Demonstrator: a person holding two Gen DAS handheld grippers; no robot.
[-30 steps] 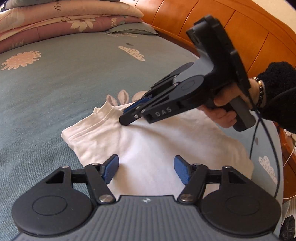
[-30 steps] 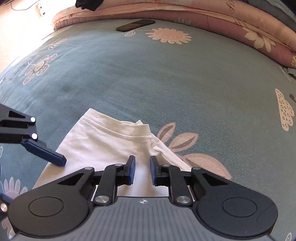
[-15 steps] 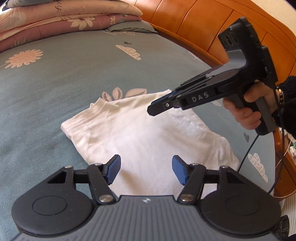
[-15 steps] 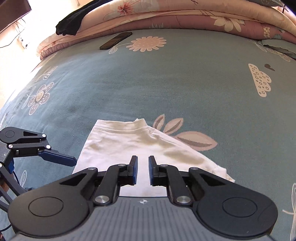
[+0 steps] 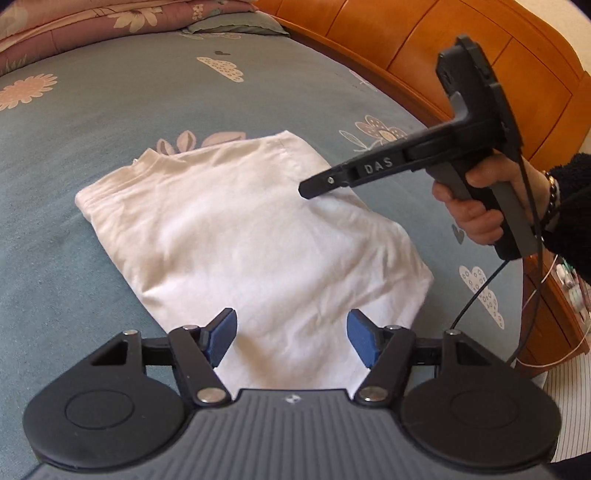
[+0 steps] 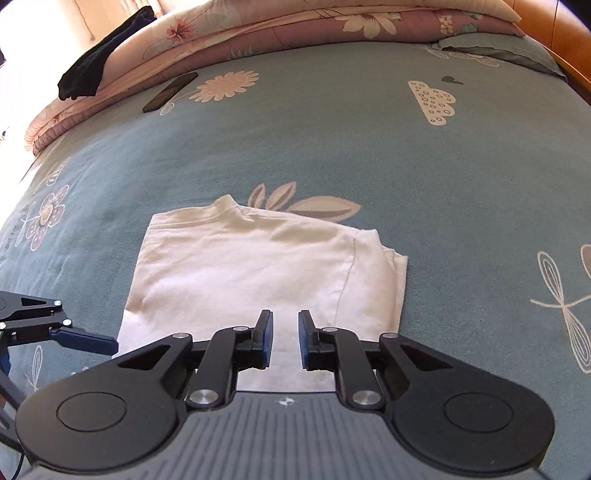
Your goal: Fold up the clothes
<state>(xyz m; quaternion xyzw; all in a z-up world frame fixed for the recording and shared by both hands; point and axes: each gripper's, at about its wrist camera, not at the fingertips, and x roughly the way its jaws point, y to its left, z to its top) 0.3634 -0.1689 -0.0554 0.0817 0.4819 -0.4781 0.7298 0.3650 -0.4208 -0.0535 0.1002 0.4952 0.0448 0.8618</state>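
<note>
Blue rubbery pads line the black jointed fingers of both tools. The left tool [image 5: 291, 334] hangs with its jaws spread wide and empty above the near hem of the white T-shirt [image 5: 251, 236]. The right tool [image 6: 284, 339], held by a hand [image 5: 476, 206] in a dark fuzzy sleeve [image 5: 569, 206], hovers over the shirt's right side with its jaws parted by a narrow gap, gripping nothing. The shirt lies folded into a soft, slightly creased rectangle on the bed [image 6: 332, 140], its ribbed collar at the far end and one sleeve tucked along the right edge. Under it spreads a teal woven sheet printed with flowers, leaves and clouds. Farther off, a dark phone [image 6: 170, 91] lies flat on the sheet near stacked pink floral quilts [image 6: 295, 26], over which a black cloth [image 6: 99, 55] is draped. A glossy orange wooden bed frame [image 5: 480, 40] curves along the right.
</note>
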